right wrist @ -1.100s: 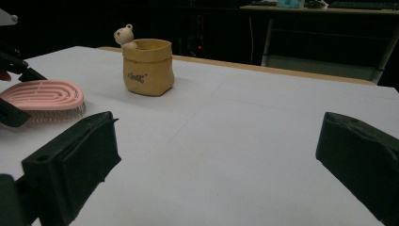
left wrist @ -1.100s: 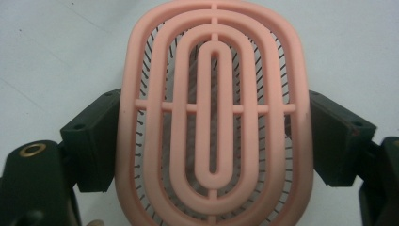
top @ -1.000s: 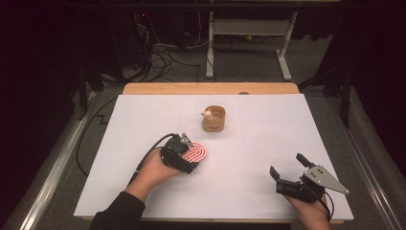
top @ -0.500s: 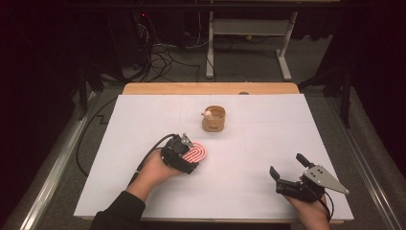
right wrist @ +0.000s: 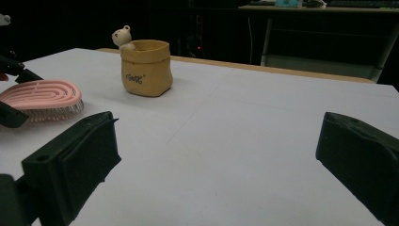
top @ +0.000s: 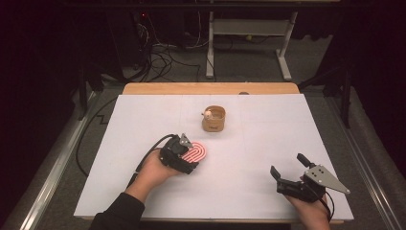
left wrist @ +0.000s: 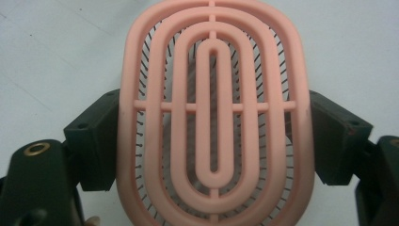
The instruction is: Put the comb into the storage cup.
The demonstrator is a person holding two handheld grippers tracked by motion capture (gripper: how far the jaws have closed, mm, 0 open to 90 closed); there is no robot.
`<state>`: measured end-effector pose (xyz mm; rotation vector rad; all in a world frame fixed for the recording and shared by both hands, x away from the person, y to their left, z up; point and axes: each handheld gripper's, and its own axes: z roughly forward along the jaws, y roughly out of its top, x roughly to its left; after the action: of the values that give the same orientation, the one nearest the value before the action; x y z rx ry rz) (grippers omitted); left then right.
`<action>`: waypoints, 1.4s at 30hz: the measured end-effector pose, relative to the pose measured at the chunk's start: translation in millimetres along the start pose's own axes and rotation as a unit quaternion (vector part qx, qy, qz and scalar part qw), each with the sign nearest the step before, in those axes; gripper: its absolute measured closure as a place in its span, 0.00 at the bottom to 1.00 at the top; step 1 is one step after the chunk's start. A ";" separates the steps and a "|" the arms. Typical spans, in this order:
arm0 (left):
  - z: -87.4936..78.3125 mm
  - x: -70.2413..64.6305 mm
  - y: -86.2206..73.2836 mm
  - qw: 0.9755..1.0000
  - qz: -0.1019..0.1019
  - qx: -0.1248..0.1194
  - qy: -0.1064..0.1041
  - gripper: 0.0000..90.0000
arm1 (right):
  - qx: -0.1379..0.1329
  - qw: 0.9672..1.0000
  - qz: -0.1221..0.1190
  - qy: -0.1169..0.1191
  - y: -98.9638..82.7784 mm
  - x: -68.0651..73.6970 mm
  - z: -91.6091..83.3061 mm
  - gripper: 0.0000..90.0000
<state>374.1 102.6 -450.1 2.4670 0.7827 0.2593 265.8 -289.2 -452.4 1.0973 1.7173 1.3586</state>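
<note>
A pink oval hairbrush point(top: 196, 152) with concentric ribs lies bristles down at the middle left of the white table point(top: 268, 129). My left gripper point(top: 187, 155) is shut on it, one black jaw pressed against each long side of the brush point(left wrist: 214, 113). The left gripper point(left wrist: 214, 141) holds it just over the sheet, as the right gripper view of the brush point(right wrist: 42, 94) shows. My right gripper point(top: 287, 165) rests near the front right corner, open, with nothing between its jaws point(right wrist: 216, 141). A tan pouch point(top: 213, 120) with a small bear figure point(right wrist: 122, 35) on its rim stands behind the brush.
The pouch point(right wrist: 145, 68) stands upright at the table's centre back. A wooden strip point(top: 210, 88) runs along the far edge. Beyond it are a white desk frame point(top: 244, 33) and cables point(top: 158, 57) on the dark floor.
</note>
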 end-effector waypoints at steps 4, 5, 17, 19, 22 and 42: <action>-1.7 0.5 -3.2 1.000 -0.007 -0.009 -0.001 0.20 | -0.002 1.000 0.000 0.001 0.2 0.8 -0.7 0.00; -2.3 0.8 -4.4 1.000 -0.009 -0.012 -0.001 0.20 | -0.001 1.000 0.001 0.000 0.0 0.8 -0.8 0.00; -13.8 5.4 -16.5 0.997 -0.035 -0.066 -0.014 0.20 | 0.003 1.000 0.002 -0.003 -0.7 1.9 0.9 0.00; -17.4 6.1 -18.8 0.996 -0.041 -0.081 -0.015 0.20 | 0.002 1.000 0.001 -0.002 -0.7 1.9 0.4 0.00; -21.8 6.4 -22.1 0.993 -0.050 -0.103 -0.016 0.20 | 0.002 1.000 0.002 -0.002 -0.5 1.2 0.2 0.00; -40.2 -2.0 -34.5 0.976 -0.070 -0.206 -0.017 0.20 | 0.004 1.000 -0.001 0.000 -1.5 2.1 1.4 0.00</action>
<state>342.7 142.6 -435.2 2.0143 0.7940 0.2935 265.8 -286.9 -454.2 1.0989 1.7246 1.3526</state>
